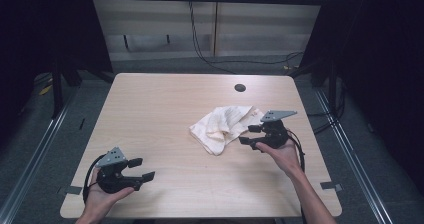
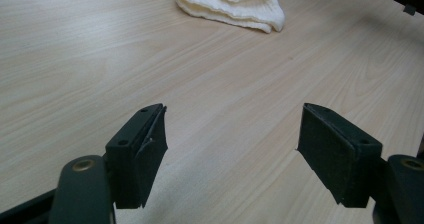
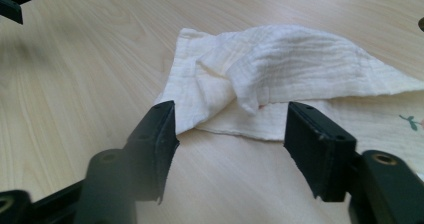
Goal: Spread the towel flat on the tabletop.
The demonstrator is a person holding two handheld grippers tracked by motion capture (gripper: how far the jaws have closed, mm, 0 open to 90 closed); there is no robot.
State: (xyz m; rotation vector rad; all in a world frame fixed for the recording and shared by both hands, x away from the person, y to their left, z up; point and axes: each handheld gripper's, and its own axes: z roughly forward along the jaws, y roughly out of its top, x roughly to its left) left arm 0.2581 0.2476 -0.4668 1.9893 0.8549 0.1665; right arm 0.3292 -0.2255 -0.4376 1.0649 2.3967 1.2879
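Cloth: a cream, crumpled cloth (image 1: pixel 226 127) lies on the table right of centre in the high view, bunched into folds, with one flat corner reaching toward the lower middle of the frame.
Table: a pale wooden table (image 1: pixel 165 109) carries the cloth; a dark round hole (image 1: pixel 240 88) sits near its far edge, above the cloth.
Right claw: the right claw (image 1: pixel 251 135) sits just right of the cloth in the high view, held in the person's right hand (image 1: pixel 280 151). Its jaws stand wide apart and hold nothing.
Right gripper view: the cloth (image 3: pixel 280 79) spreads across the middle and right of the frame, its near edge lying just beyond the two black pads (image 3: pixel 320 151); bare wood shows between them.
Left claw: the left claw (image 1: pixel 141 168) rests at the lower left of the high view in the left hand (image 1: pixel 102 194), well apart from the cloth. Its jaws are wide open and empty.
Left gripper view: the cloth (image 2: pixel 230 4) lies far off at the top middle of the frame, with bare table between the jaws.
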